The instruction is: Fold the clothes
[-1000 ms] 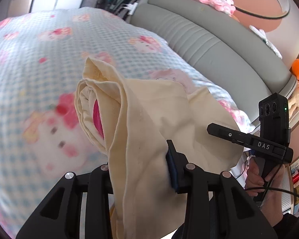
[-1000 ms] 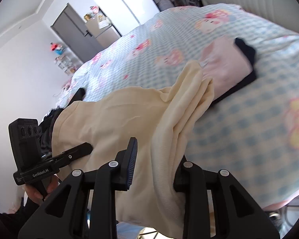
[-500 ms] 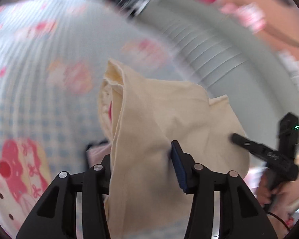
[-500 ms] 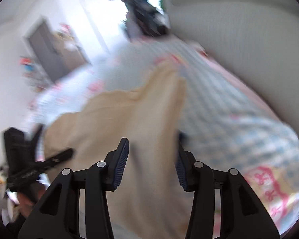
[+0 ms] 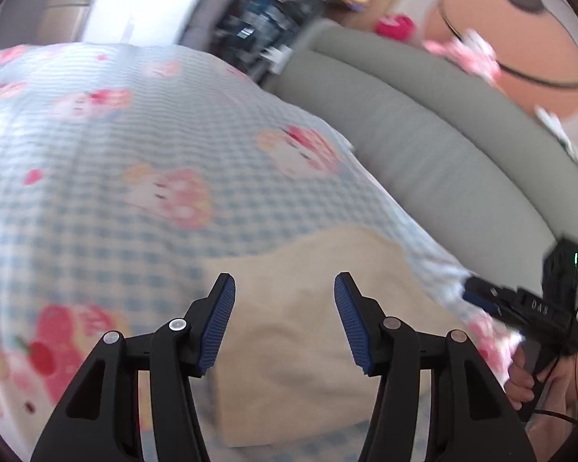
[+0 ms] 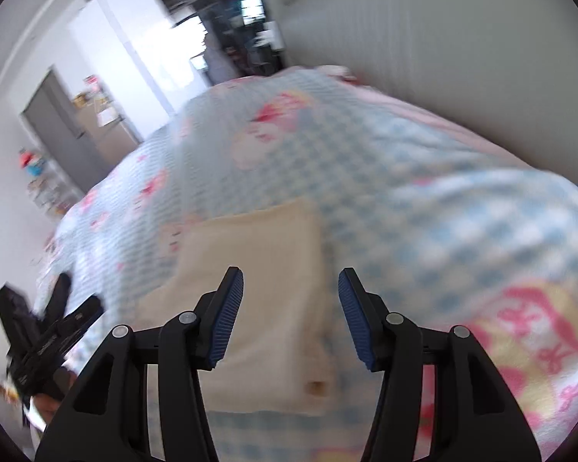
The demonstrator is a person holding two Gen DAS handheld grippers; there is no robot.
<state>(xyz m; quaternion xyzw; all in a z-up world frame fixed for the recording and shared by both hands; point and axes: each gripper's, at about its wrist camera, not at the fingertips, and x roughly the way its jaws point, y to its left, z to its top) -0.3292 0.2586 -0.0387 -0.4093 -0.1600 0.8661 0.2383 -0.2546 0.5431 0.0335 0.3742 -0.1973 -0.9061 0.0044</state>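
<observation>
A cream garment point(image 5: 296, 331) lies folded flat on the blue checked bedspread point(image 5: 96, 192). My left gripper point(image 5: 285, 319) hovers open just above its near part, nothing between the blue pads. In the right wrist view the same cream garment point(image 6: 258, 292) lies as a rough rectangle, and my right gripper point(image 6: 291, 317) stands open over its near edge, also empty. Each view shows the other gripper at its edge: the right one point(image 5: 535, 304) held in a hand, the left one point(image 6: 46, 338) at lower left. Both views are blurred by motion.
A grey padded headboard point(image 5: 424, 146) runs along the bed's far right side. Pink plush toys point(image 5: 466, 54) sit above it. A grey cabinet point(image 6: 69, 134) and a bright doorway point(image 6: 135, 50) lie beyond the bed's far end.
Both grippers held the cream garment up a second ago; they have opened and let it go, and it now lies flat on the bedspread. The pink and dark folded piece is out of view.
</observation>
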